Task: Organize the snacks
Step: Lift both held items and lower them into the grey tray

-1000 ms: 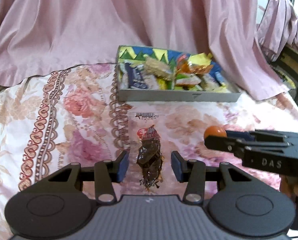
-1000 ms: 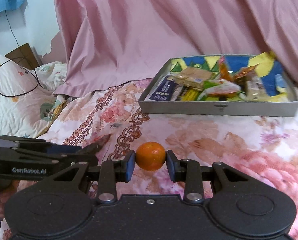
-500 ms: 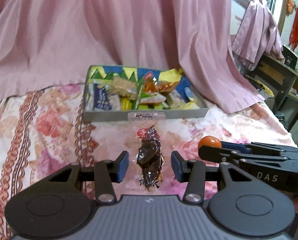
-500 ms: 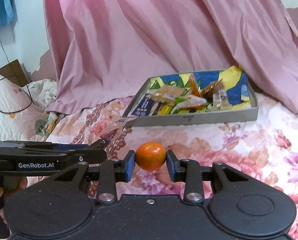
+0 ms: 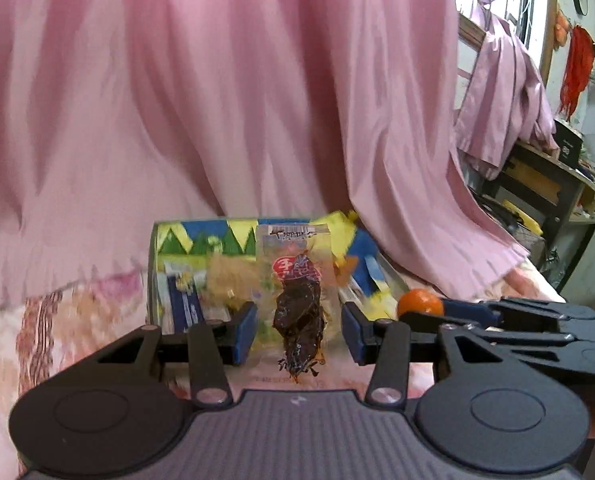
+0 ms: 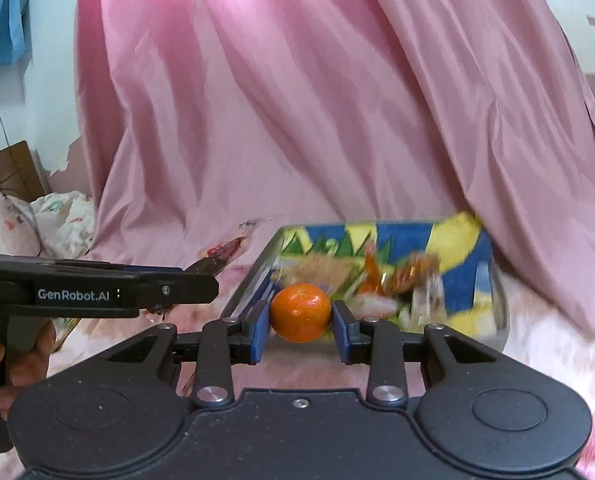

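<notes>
Snack packet [image 5: 297, 312], clear with dark dried food and a red label whose characters are too blurred to read, hangs pinched between the left gripper [image 5: 299, 334] pads in front of the snack box [image 5: 157, 264]. The right gripper [image 6: 300, 330] clamps an orange [image 6: 300, 312] before the same box [image 6: 493, 304], its contents smeared by blur. "GenRobot.AI" reads on the left gripper's side. A hand [image 6: 21, 356], partly cut off, grips its handle. Pink cloth [image 6: 297, 100] hangs behind the box.
</notes>
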